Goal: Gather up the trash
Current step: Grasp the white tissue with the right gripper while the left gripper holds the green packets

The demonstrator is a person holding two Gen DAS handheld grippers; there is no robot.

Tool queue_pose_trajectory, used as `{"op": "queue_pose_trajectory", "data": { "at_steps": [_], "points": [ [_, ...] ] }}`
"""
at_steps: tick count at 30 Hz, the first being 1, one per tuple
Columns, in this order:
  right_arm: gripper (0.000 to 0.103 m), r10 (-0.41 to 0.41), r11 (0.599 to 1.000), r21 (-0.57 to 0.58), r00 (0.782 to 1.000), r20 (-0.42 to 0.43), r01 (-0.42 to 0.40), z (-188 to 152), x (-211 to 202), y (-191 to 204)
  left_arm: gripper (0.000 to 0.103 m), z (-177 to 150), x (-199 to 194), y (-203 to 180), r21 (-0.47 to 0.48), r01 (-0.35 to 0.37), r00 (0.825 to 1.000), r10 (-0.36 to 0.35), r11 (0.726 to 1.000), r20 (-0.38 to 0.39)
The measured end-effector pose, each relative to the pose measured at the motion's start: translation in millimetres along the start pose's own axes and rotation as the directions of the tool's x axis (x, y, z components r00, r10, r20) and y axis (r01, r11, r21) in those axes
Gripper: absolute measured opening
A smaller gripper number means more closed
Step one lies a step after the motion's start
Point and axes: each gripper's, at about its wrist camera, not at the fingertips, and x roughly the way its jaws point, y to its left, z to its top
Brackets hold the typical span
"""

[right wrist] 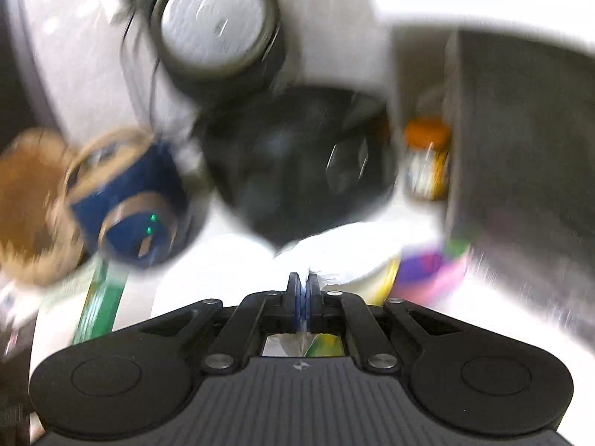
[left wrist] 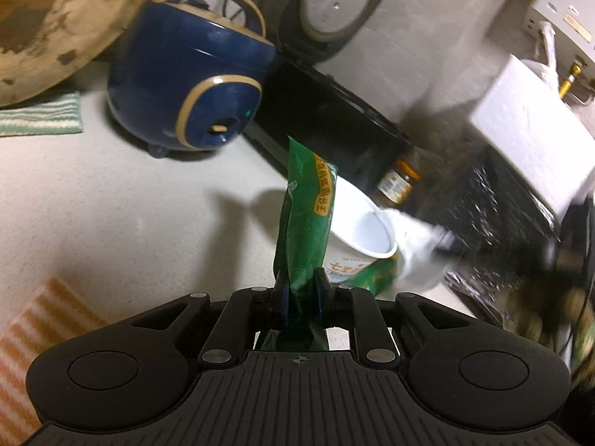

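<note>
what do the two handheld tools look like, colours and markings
Both look alike: the left tool and the right tool have a matte black body with a ribbed top plate, a small crosshair mark, two round raised discs, silver pivot pins on black linkage bars, and blue pads inside black fingers. No cables or sleeves show.

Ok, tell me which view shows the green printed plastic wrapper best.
The left wrist view: the green printed plastic wrapper stands sharp and centred, clamped in the left gripper. The right wrist view shows only a blurred green strip at lower left, probably the same wrapper.
</note>
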Motion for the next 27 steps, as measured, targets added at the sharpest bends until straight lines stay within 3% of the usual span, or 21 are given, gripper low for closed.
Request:
{"op": "queue_pose_trajectory", "data": {
  "at_steps": [3,5,8,9,10,12,13,17,23,24,26,27],
  "points": [
    [0.004,-0.042,0.992,-0.124,0.998,-0.054,0.035,-46.6,16.8,27.4,0.017,-0.5,2.6,6.4,-0.004,0.018,1.0,-0.018,1.0,-0.022],
    [0.008,-0.117,0.974,-0.199,0.992,-0.042,0.106,-63.0,23.1,42.3,0.017,-1.5,2.4,11.3,-0.007,0.021,0.999,-0.021,1.0,-0.03],
    [0.046,-0.231,0.932,-0.274,0.971,0.054,0.237,-71.0,18.1,58.2,0.017,-1.3,1.3,17.6,-0.028,0.032,0.999,-0.033,0.999,-0.039],
    [0.064,-0.253,0.921,-0.279,0.962,0.104,0.272,-71.4,12.9,60.8,0.017,-1.0,1.3,19.5,-0.035,0.038,0.998,-0.039,0.999,-0.042],
    [0.073,-0.265,0.913,-0.281,0.954,0.14,0.295,-71.1,10.1,62.4,0.017,-0.4,1.6,20.7,-0.04,0.042,0.998,-0.044,0.998,-0.044],
    [0.074,-0.255,0.915,-0.274,0.951,0.175,0.295,-66.1,7.2,59.9,0.017,0.0,2.7,22.1,-0.045,0.049,0.997,-0.051,0.998,-0.049],
    [0.075,-0.228,0.93,-0.254,0.96,0.164,0.264,-63.5,10.5,54.8,0.017,0.1,3.6,22.1,-0.044,0.053,0.997,-0.056,0.998,-0.052],
    [0.076,-0.159,0.978,-0.124,0.985,0.062,0.165,-54.9,43.1,25.7,0.017,0.4,2.7,21.6,-0.04,0.076,0.996,-0.078,0.996,-0.052],
    [0.076,-0.219,0.97,-0.11,0.976,-0.02,0.216,-74.9,60.7,2.2,0.017,-0.7,-1.2,26.1,-0.053,0.069,0.997,-0.071,0.996,-0.043],
    [0.075,-0.223,0.969,-0.111,0.975,-0.002,0.221,-77.6,59.5,2.9,0.017,-0.5,-0.7,26.4,-0.054,0.067,0.997,-0.069,0.996,-0.045],
    [0.06,-0.229,0.969,-0.105,0.973,-0.016,0.226,-78.5,59.6,8.6,0.017,-0.4,1.1,26.1,-0.055,0.067,0.996,-0.07,0.996,-0.054],
    [0.038,-0.221,0.971,-0.095,0.975,-0.03,0.217,-77.8,58.5,11.9,0.017,-0.2,3.1,25.9,-0.053,0.069,0.995,-0.072,0.996,-0.062]
  ]
}}
